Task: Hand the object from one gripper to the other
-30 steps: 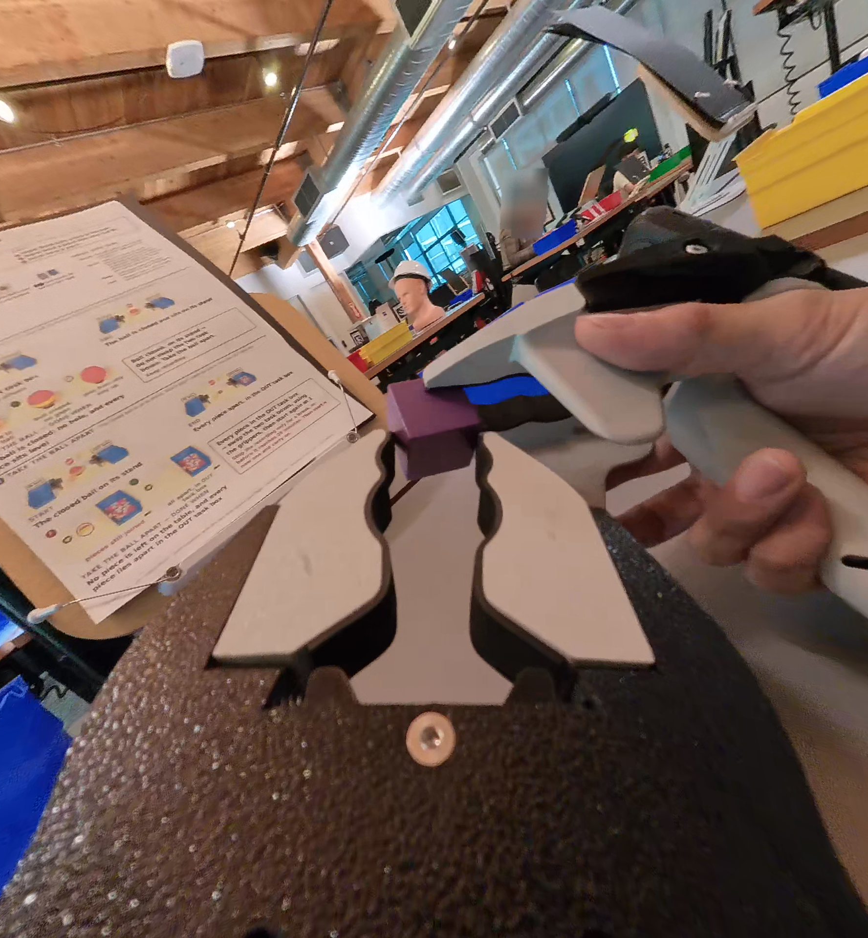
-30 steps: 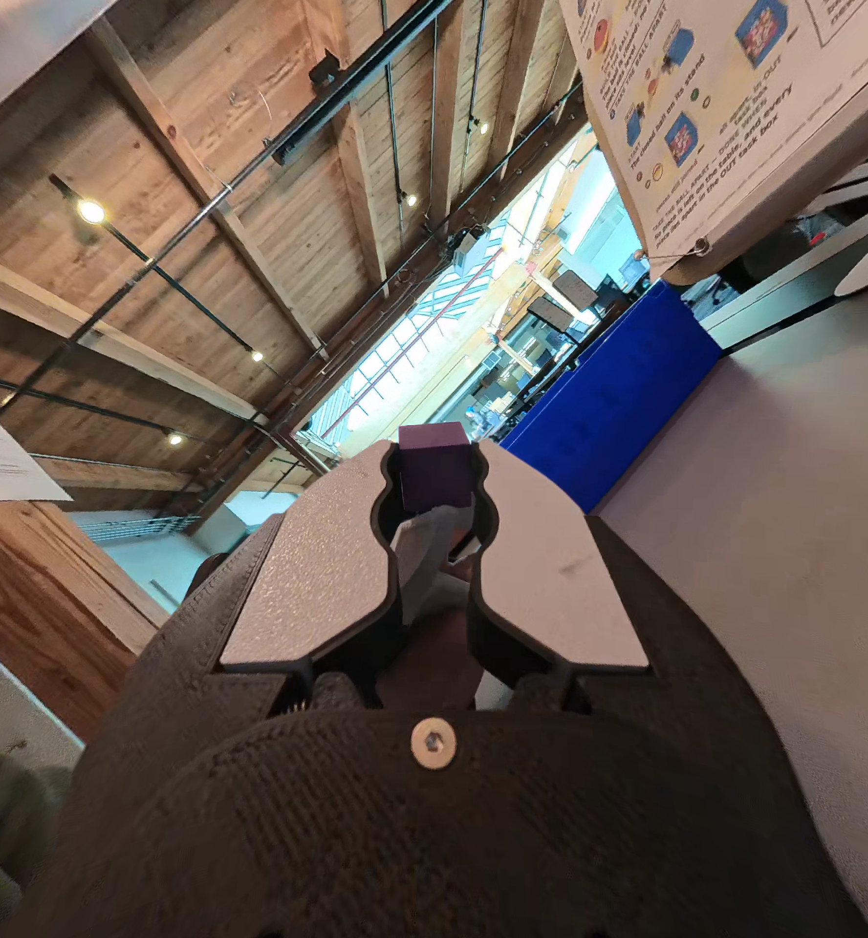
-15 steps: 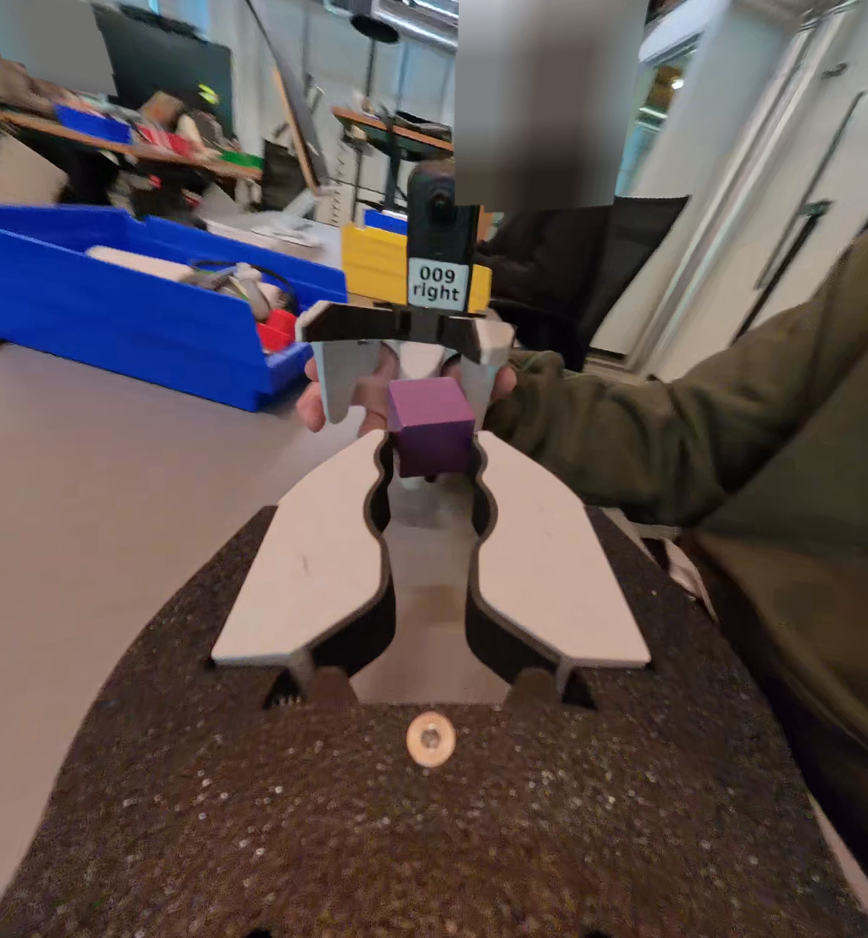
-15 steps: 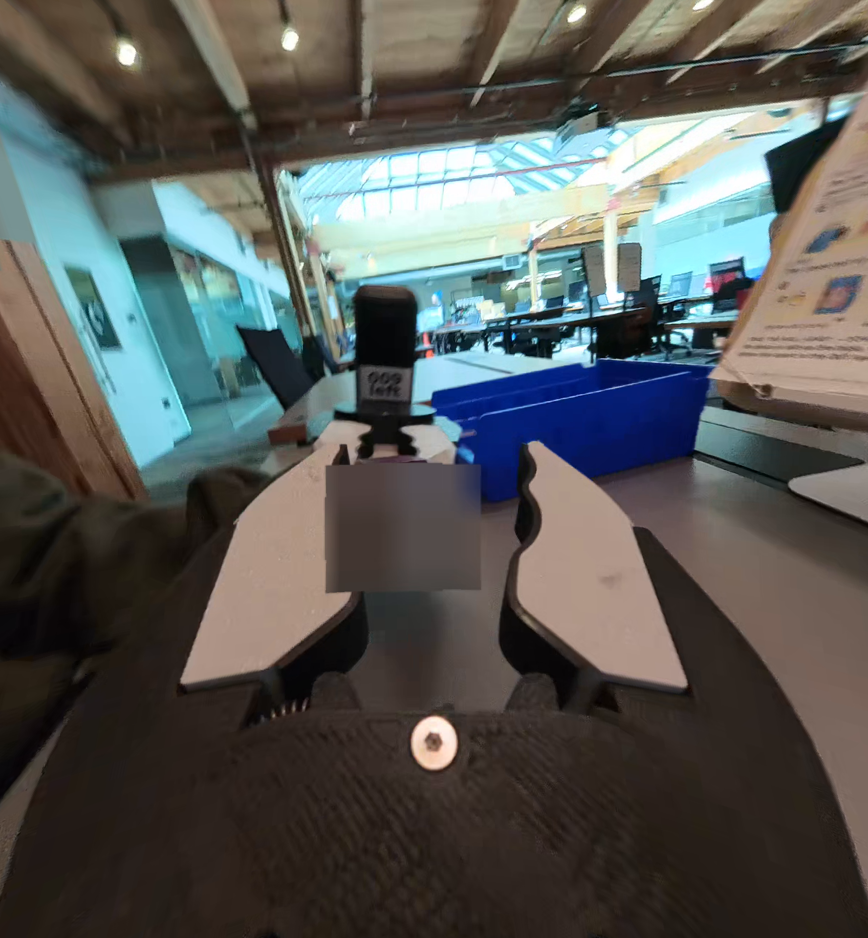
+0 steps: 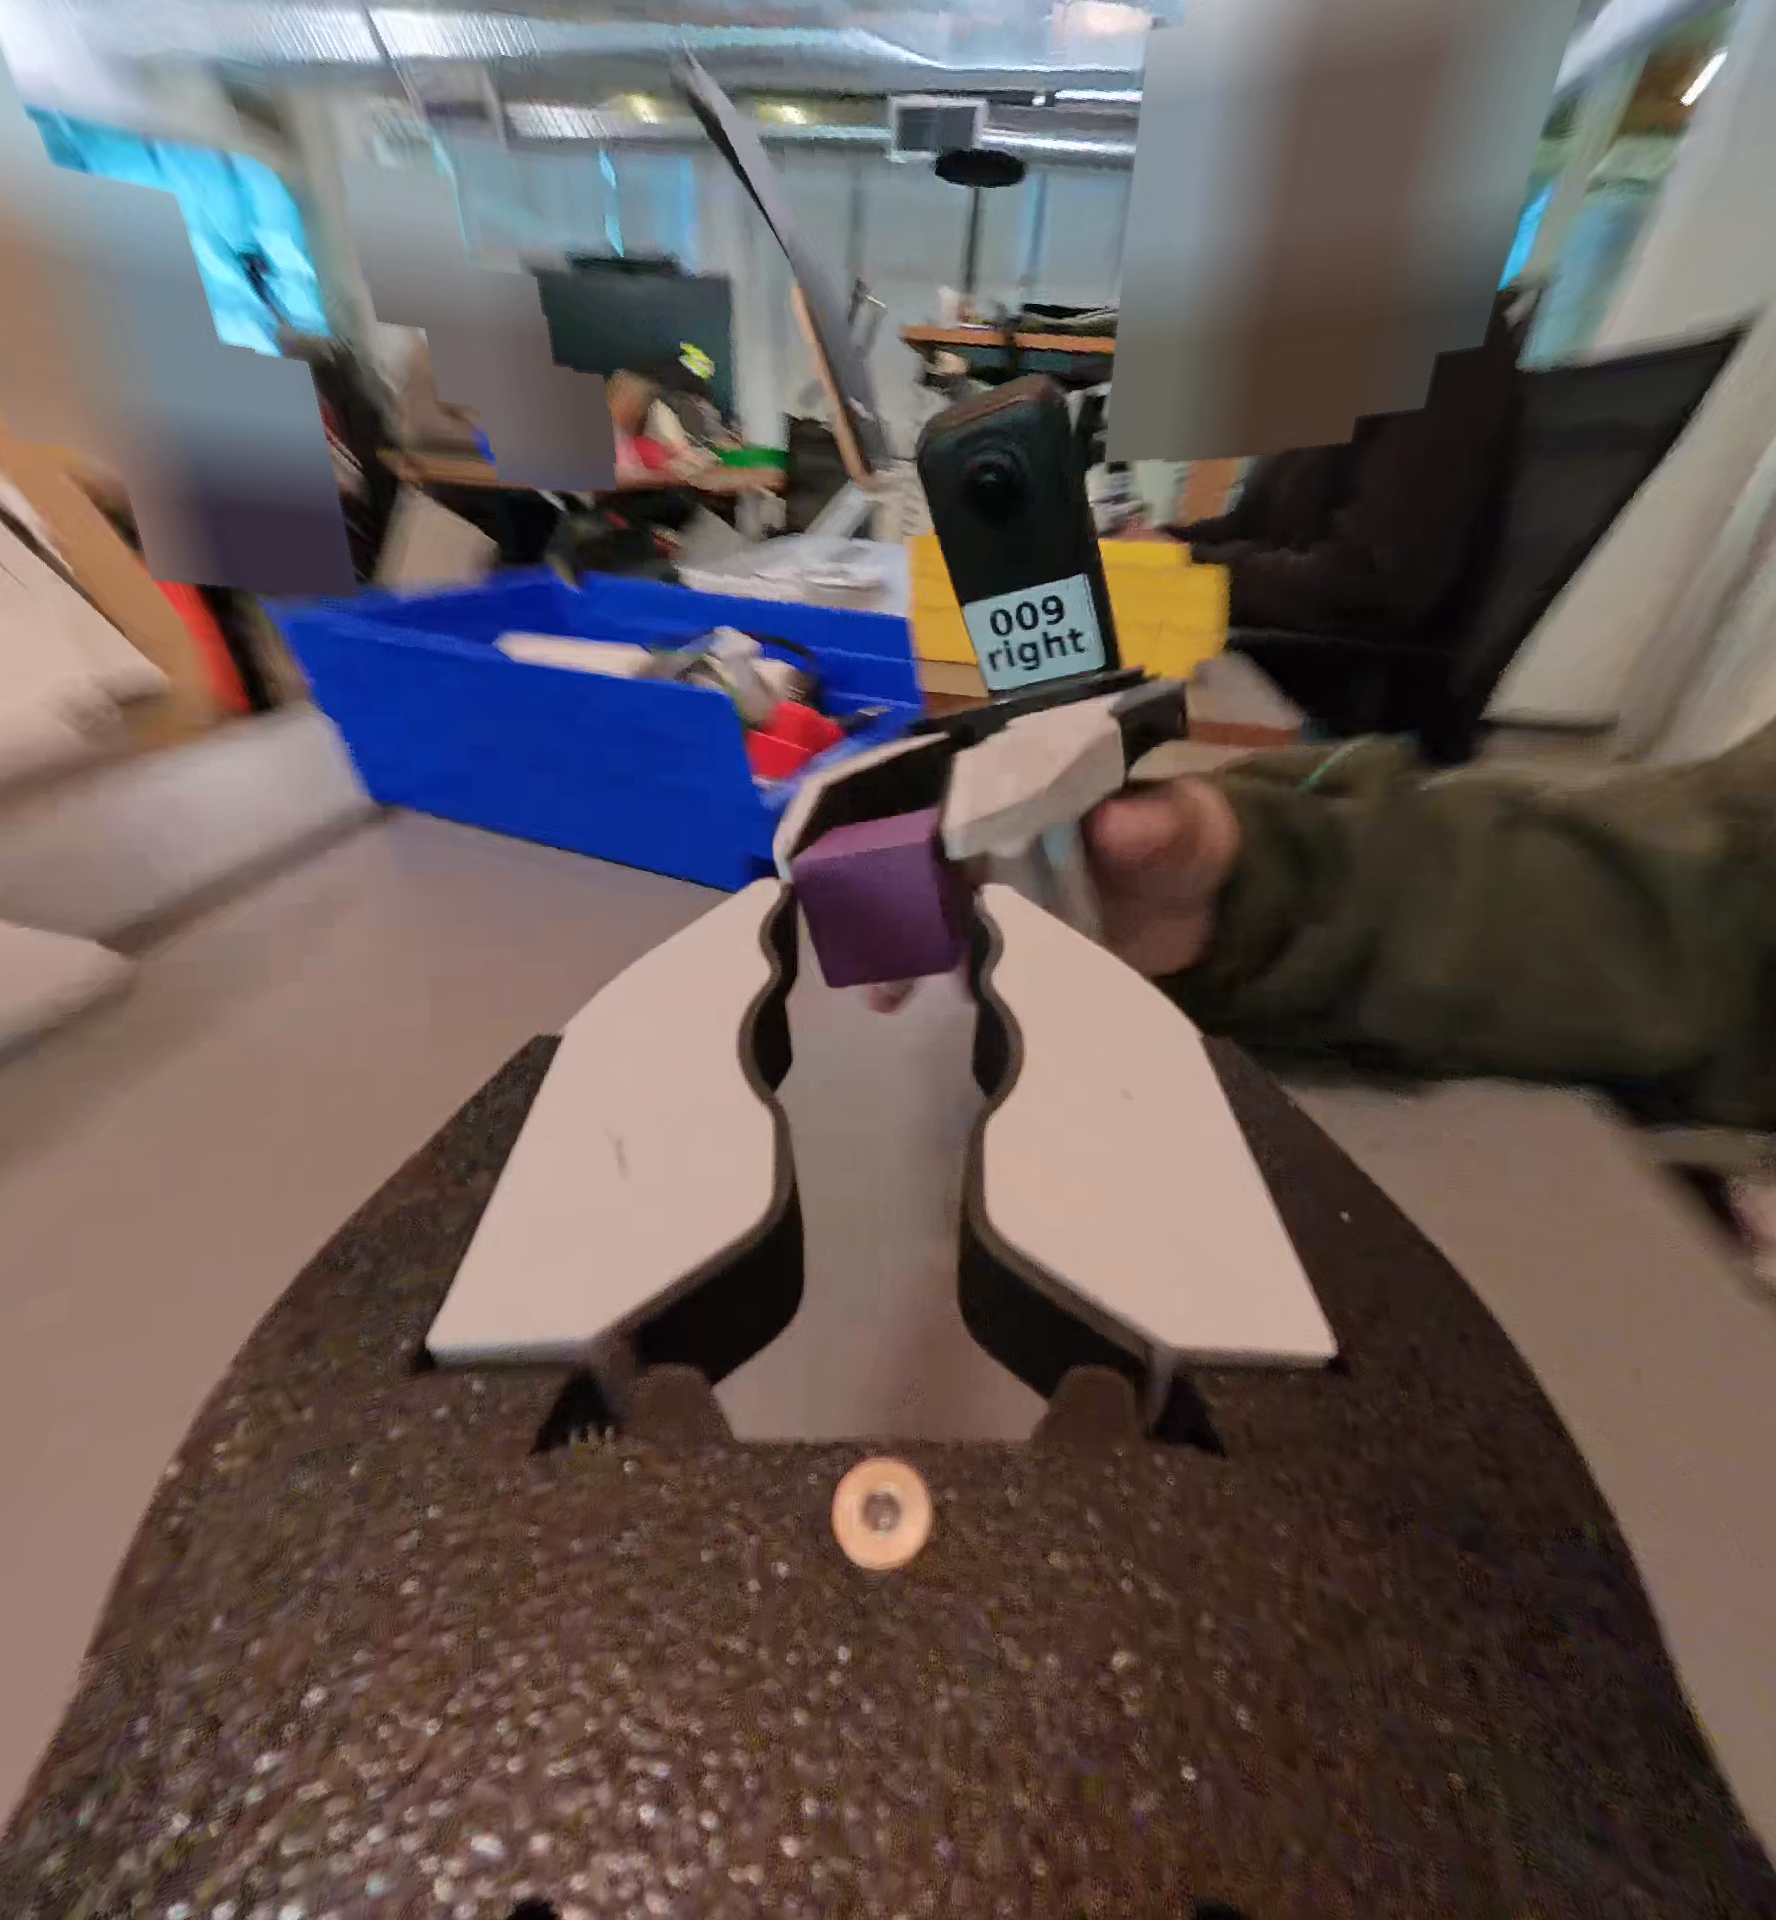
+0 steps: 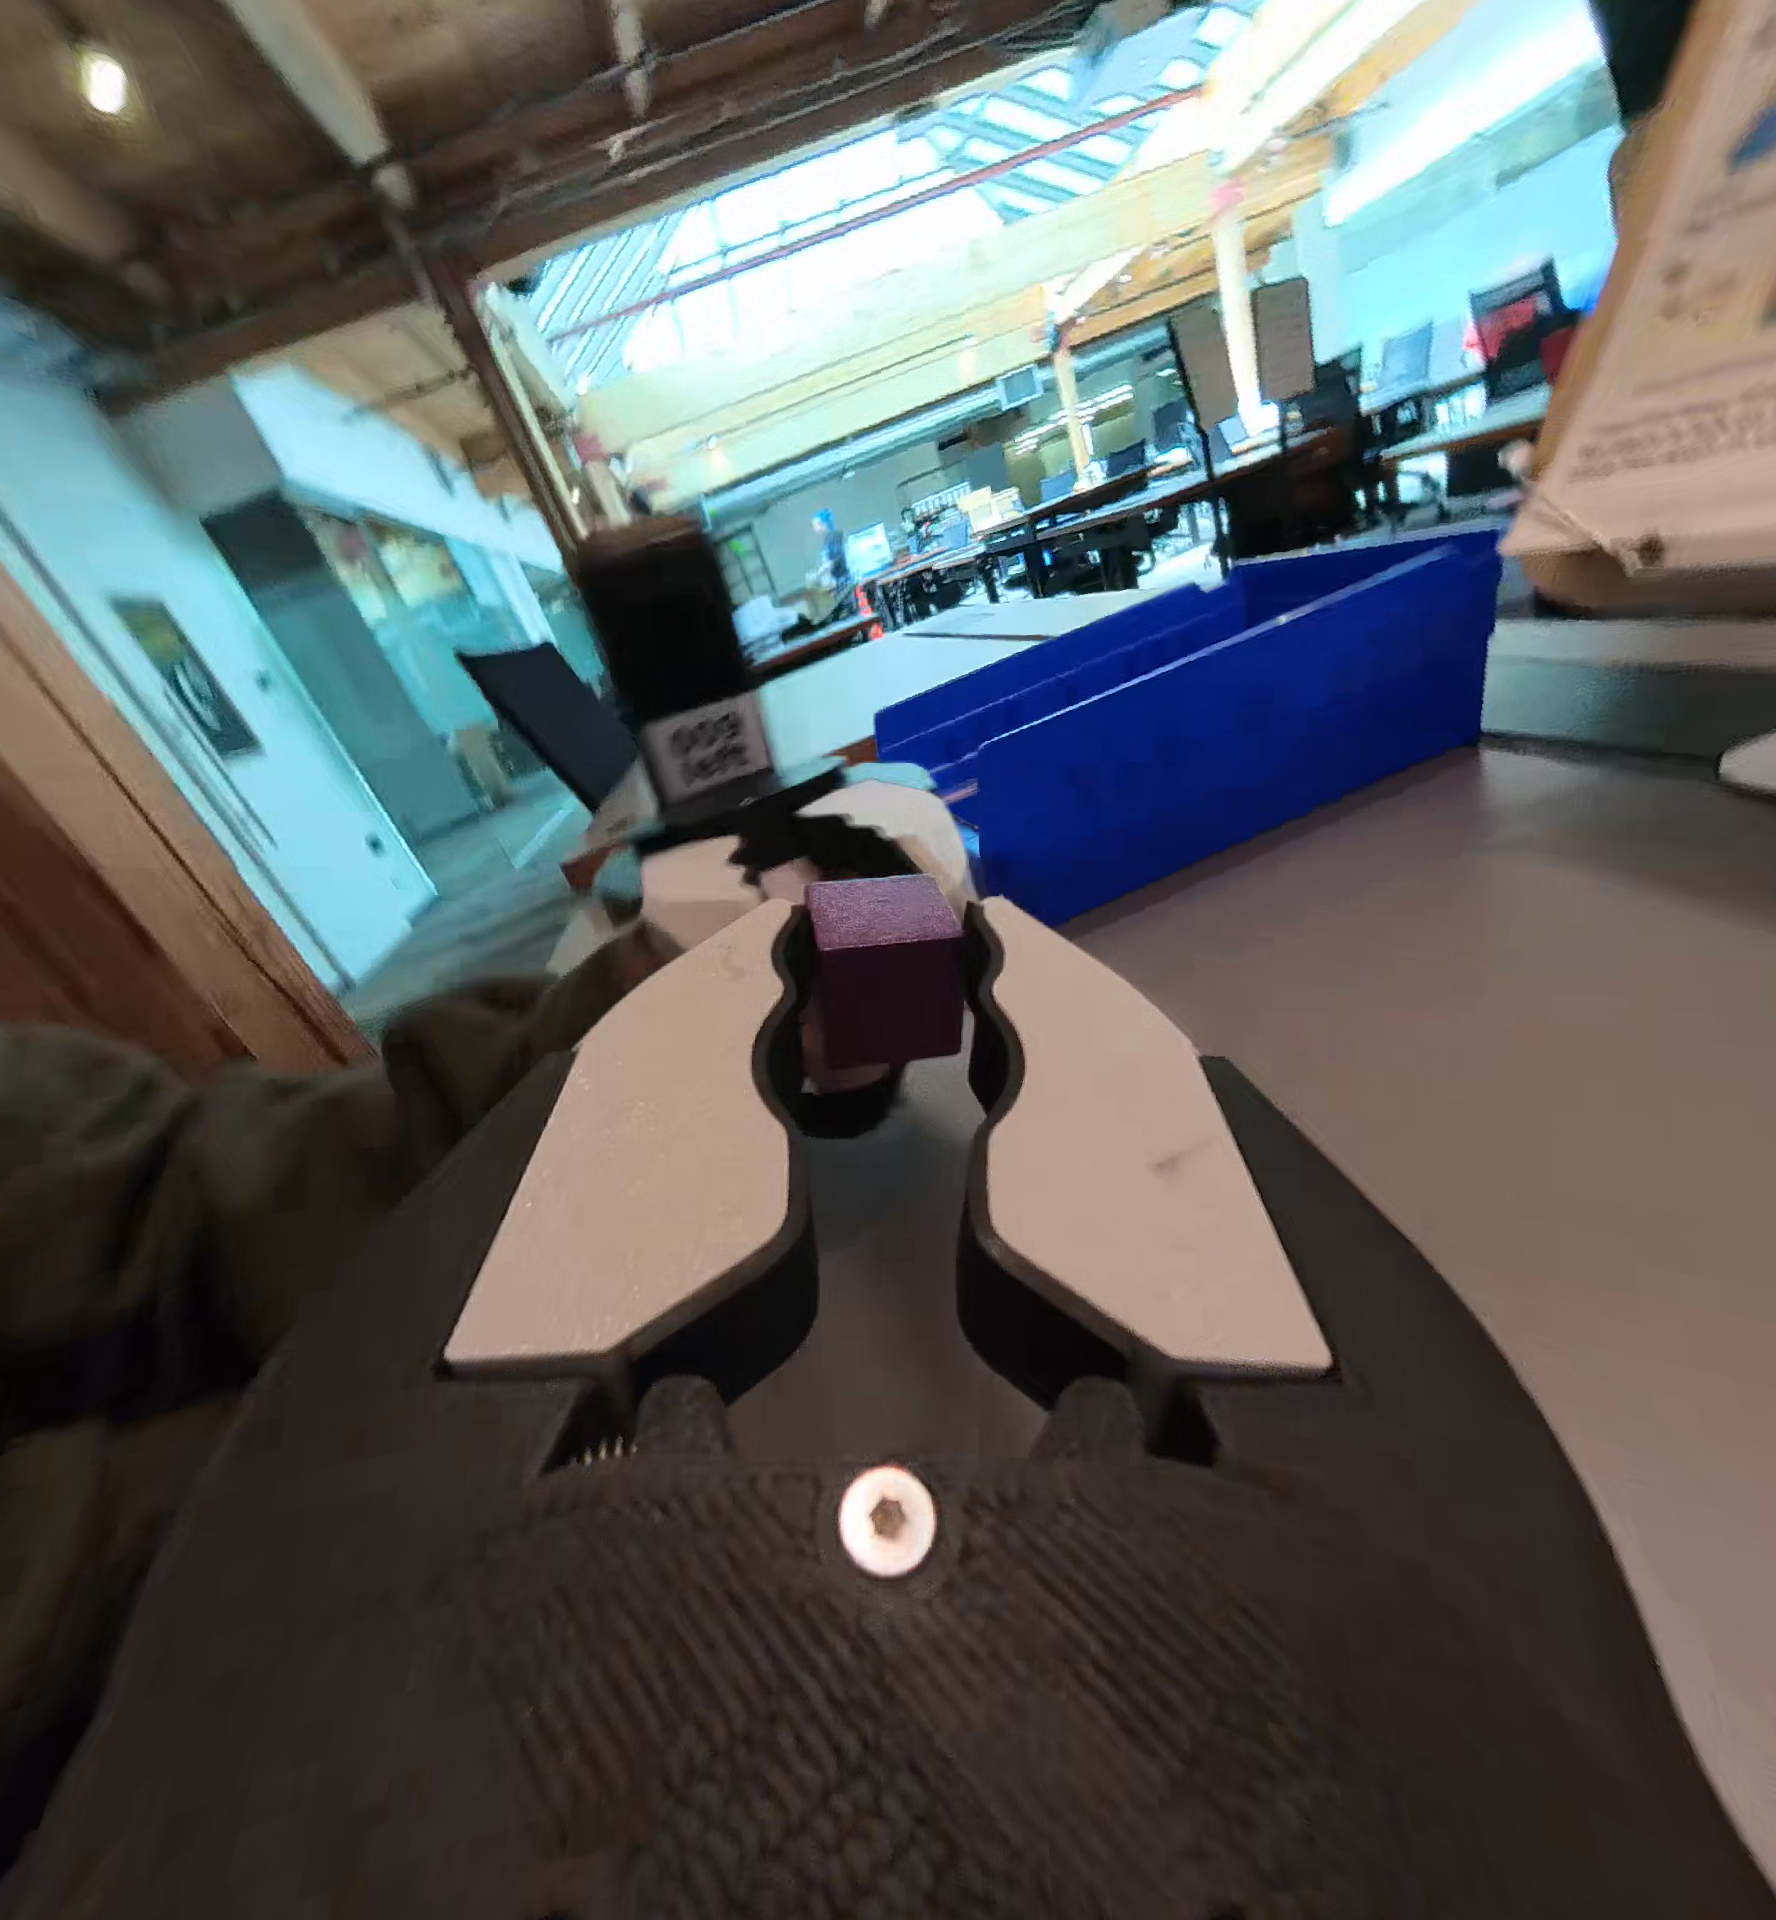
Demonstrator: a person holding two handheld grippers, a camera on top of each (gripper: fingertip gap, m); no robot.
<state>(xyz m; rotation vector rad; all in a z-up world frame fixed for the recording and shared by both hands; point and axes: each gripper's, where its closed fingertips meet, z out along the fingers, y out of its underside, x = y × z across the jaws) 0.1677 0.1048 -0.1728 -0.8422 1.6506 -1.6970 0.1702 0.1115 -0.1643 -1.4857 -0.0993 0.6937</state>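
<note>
Both tongs meet tip to tip above the bench. The purple cube sits between the left tongs and right tongs, each clenched on it. Behind, a blue bin holds red and white items.

Open-plan workshop office, exposed timber ceiling, blue parts bins, rows of desks

Purple cube: one small solid block, matte, uniformly purple, edges crisp. Held clear of the grey tabletop, between the fingertips of both grippers, which face each other tip to tip. Seen along the right gripper, the cube sits squarely between the tips, top face lighter; along the left gripper it appears slightly tilted.
</note>
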